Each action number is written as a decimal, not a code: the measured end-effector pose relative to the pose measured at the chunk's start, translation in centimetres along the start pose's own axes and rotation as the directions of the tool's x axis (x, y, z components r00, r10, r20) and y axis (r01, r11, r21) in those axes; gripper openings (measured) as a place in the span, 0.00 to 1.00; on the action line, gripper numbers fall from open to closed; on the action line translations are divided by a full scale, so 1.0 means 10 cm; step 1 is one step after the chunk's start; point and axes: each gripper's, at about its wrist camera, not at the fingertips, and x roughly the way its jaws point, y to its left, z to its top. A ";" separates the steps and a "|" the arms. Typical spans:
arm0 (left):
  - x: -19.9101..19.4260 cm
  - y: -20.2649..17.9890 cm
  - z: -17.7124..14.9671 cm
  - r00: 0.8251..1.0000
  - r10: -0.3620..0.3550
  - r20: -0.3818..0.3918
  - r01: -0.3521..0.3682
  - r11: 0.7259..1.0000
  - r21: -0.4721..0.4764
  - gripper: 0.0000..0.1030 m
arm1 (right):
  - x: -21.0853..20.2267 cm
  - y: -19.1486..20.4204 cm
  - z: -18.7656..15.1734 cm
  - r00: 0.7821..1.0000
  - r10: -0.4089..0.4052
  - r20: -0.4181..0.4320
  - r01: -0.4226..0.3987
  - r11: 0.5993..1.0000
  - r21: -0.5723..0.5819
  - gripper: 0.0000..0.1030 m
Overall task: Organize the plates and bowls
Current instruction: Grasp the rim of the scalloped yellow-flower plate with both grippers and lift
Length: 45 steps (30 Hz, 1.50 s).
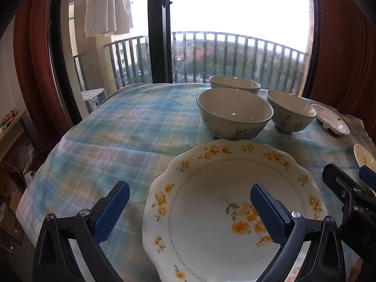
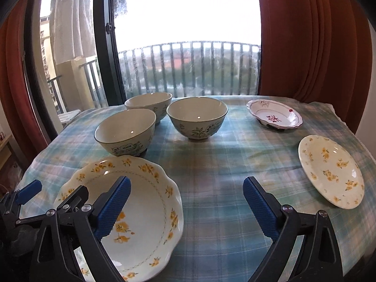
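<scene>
left claw (image 1: pixel 189 203): wide open, empty; right pad over the big plate, left pad over the cloth
right claw (image 2: pixel 186 198): wide open, empty; over the cloth between big plate and small plate
big plate (image 2: pixel 145 211): yellow flowers, near left of desk (image 2: pixel 223 164)
small plate (image 2: pixel 331 171): yellow flowers, right edge
red-flower plate (image 2: pixel 273 115): far right
bowls: three, far side; front-left (image 2: pixel 125 130), back (image 2: pixel 149 102), right (image 2: pixel 197 116); none stacked
</scene>
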 end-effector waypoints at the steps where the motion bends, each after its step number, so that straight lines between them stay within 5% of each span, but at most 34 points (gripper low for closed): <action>1: 0.05 0.02 -0.02 1.000 0.010 -0.020 -0.010 1.000 -0.007 1.00 | 0.06 0.02 -0.01 1.000 0.000 -0.015 0.000 1.000 -0.006 0.95; 11: 0.28 0.12 -0.10 0.991 -0.045 -0.124 0.041 0.998 -0.037 0.77 | 0.53 0.16 -0.19 0.982 0.020 -0.188 -0.025 0.999 -0.022 0.77; 16: 0.35 0.12 -0.12 0.986 -0.028 -0.164 0.026 1.000 -0.011 0.62 | 0.58 0.19 -0.20 0.981 0.018 -0.196 -0.024 0.999 -0.031 0.72; 20: 0.34 0.12 -0.13 0.988 -0.028 -0.151 0.029 1.000 0.003 0.61 | 0.65 0.23 -0.21 0.969 0.046 -0.242 -0.058 0.997 -0.045 0.51; 32: 0.30 -0.06 -0.15 0.987 -0.021 -0.161 0.027 0.999 0.031 0.61 | 0.63 0.11 -0.24 0.964 0.028 -0.266 -0.039 0.999 -0.037 0.52; 45: 0.19 -0.85 -0.22 0.979 -0.093 -0.180 0.113 0.988 0.107 0.61 | 0.37 -0.65 -0.37 0.966 -0.057 -0.252 0.072 0.996 0.052 0.52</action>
